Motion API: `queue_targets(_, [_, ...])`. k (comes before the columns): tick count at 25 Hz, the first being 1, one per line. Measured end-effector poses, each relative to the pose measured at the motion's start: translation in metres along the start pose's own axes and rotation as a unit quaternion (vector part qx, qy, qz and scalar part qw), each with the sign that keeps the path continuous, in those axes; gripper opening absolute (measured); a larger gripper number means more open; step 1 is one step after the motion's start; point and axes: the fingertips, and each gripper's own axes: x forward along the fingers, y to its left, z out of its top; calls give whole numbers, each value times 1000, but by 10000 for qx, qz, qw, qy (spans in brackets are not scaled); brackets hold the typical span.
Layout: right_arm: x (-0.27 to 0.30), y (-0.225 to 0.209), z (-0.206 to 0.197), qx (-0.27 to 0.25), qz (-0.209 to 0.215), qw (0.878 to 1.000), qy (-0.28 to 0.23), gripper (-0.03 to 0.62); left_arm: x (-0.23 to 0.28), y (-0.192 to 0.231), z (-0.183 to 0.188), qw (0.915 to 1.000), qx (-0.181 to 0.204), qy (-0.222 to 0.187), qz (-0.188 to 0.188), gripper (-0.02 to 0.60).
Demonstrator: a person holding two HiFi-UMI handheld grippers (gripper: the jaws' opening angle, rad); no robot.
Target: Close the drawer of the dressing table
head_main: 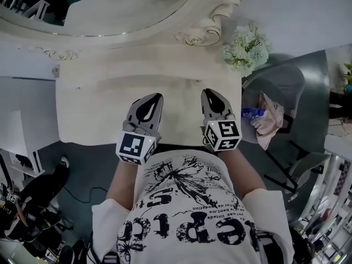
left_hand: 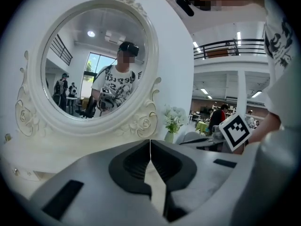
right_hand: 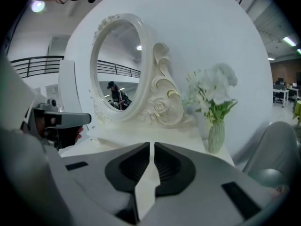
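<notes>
The cream dressing table (head_main: 93, 103) lies below me with its oval mirror (head_main: 110, 10) at the back. From above, no drawer juts out past its front edge; the drawer front itself is hidden beneath the top. My left gripper (head_main: 155, 98) hovers over the front middle of the tabletop, jaws shut and empty (left_hand: 150, 142). My right gripper (head_main: 209, 92) hangs beside it to the right, also over the top, its jaws closed to a thin slit with nothing between them (right_hand: 151, 146). Both point toward the mirror (left_hand: 99, 65).
A vase of white flowers (head_main: 246, 49) stands at the table's back right corner, close to the right gripper's side (right_hand: 214, 112). A grey chair (head_main: 283, 84) with a pink cloth (head_main: 269, 120) sits to the right. White shelving (head_main: 22, 125) is at the left.
</notes>
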Motion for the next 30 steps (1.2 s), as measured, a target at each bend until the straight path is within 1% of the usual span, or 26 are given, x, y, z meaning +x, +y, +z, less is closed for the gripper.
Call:
queue_targets(2, [-12, 7, 22, -296, 87, 9991, -284, 37, -2, -2, 15, 9998, 132, -125, -18, 20])
queue_targets(4, [-29, 11, 43, -483, 133, 9972, -563, 27, -6, -8, 29, 9995, 198, -225, -38, 20])
queue_targets(9, [-56, 11, 92, -599, 112, 9911, -1182, 17, -10, -15, 60, 9983, 278, -510, -89, 20])
queue_targets(14, [-76, 12, 120, -752, -96, 9838, -1626, 17, -16, -16, 85, 9961, 365, -790, -114, 20])
queue_targets(19, [-84, 16, 125, -763, -91, 9820, -1726, 17, -21, -21, 100, 9942, 440, -965, -189, 20])
queue_targets(30, [-83, 28, 117, -742, 125, 9852, -1542, 17, -27, -31, 96, 9946, 500, -878, -226, 20])
